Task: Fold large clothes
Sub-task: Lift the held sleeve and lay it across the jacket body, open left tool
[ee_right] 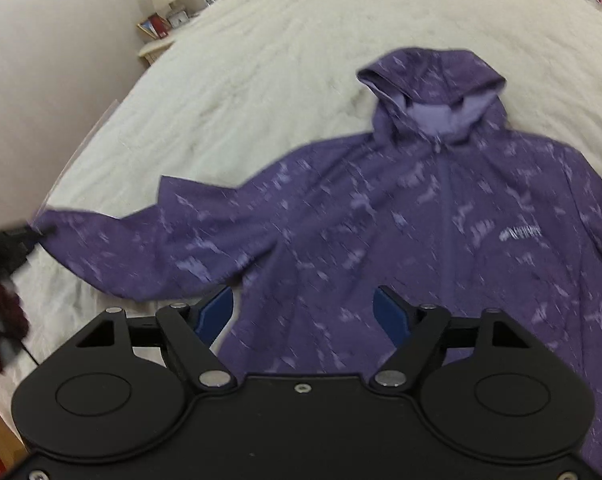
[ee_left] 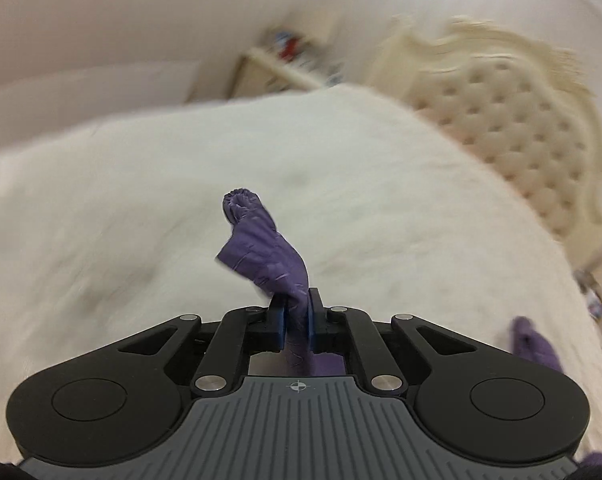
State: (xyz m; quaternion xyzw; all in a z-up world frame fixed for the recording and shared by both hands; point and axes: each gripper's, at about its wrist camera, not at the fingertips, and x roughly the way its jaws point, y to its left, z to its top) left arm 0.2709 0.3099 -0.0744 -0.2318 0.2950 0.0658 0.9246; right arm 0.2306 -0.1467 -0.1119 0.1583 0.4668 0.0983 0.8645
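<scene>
The white bed (ee_right: 261, 80) carries the purple hooded jacket (ee_right: 421, 216), spread face up, zipped, hood toward the headboard (ee_left: 521, 128). Its sleeve (ee_right: 141, 248) runs out sideways to the bed edge, where the left gripper (ee_left: 297, 320) has the cuff (ee_left: 261, 240) pinched tight. So the fold is probably the left's job, across the chest. The right gripper (ee_right: 303, 312) hovers over the hem, fingers wide, holding nothing. The nightstand (ee_right: 157, 40) is well clear.

Jacket (ee_right: 381, 220) hem cut off; nightstand (ee_left: 277, 68) clutter blurred.
</scene>
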